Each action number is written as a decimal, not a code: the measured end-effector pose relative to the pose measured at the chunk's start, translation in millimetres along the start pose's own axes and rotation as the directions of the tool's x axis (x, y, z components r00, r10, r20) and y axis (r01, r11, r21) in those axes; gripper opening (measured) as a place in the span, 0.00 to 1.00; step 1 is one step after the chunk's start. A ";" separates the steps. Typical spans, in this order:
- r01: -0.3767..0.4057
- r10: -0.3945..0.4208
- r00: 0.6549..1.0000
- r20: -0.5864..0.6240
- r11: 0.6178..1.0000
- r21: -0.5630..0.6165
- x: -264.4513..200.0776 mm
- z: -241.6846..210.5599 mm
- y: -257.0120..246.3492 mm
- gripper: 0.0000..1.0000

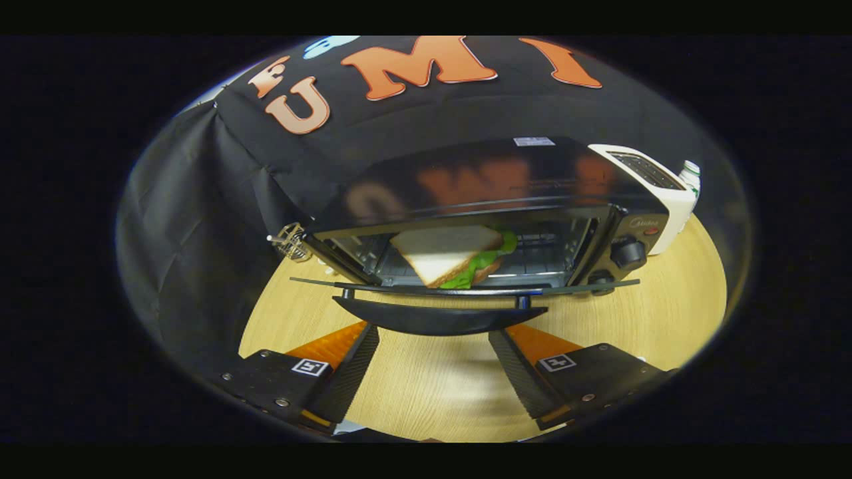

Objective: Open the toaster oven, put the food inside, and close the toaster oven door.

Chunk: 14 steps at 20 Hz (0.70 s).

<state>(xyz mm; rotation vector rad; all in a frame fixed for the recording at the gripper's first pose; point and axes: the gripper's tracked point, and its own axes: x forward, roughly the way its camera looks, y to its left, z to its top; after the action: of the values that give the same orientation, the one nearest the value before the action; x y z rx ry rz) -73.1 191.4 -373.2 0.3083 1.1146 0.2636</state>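
Fingers (433, 346) spread below oven handle (439, 320) (label unreadable).

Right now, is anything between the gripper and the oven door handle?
Nothing visible. The open gripper sits just short of the handle, bare table between its fingers; the sandwich is already inside.

toaster oven (479, 179): glossy black top, mirror-like | door (466, 287): clear glass, smooth dark plastic handle | rack inside: bare metal wire | sandwich (442, 253): soft matt bread, leafy green filling | desk (426, 386): pale wood grain, satin | toaster (655, 189): smooth white plastic | claw (432, 352): spread wide, ribbed finger faces
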 end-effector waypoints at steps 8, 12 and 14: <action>-0.010 0.008 1.000 0.029 0.998 0.054 10.5 47.4 -0.2 0.98; -0.004 0.002 0.999 0.042 1.000 0.030 2.7 47.8 0.5 0.99; -0.013 0.012 0.999 0.046 1.000 0.018 -6.2 47.0 1.3 0.99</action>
<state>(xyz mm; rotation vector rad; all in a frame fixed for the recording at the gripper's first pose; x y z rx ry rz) -33.1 185.2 -348.5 0.3365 1.0705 0.2567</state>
